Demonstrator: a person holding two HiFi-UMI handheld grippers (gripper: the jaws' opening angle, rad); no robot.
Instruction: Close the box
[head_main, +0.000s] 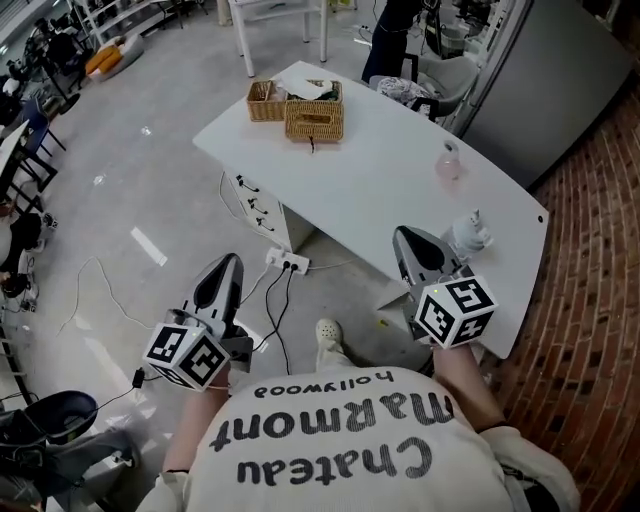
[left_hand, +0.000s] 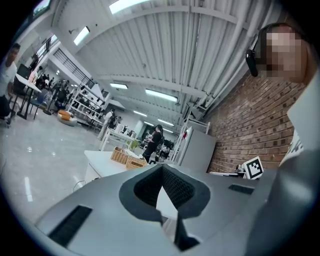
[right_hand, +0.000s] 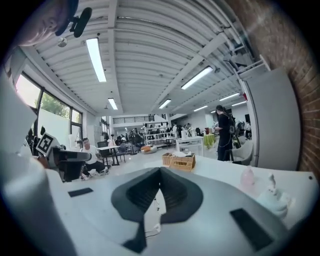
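A woven wicker box (head_main: 314, 118) stands at the far end of the white table (head_main: 380, 190), with something white showing behind its top edge. A smaller wicker basket (head_main: 264, 100) sits against its left side. Both also show far off in the left gripper view, as the box (left_hand: 134, 162), and in the right gripper view, as the box (right_hand: 183, 161). My left gripper (head_main: 230, 262) hangs over the floor, well short of the table, with its jaws together and nothing between them. My right gripper (head_main: 405, 236) is over the table's near end, shut and empty.
A pink bottle (head_main: 449, 160) and a small white object (head_main: 470, 235) stand on the table's right side. A power strip (head_main: 287, 263) with cables lies on the floor below the table edge. A person (right_hand: 223, 131) stands beyond the table, and a brick wall (head_main: 600, 250) runs along the right.
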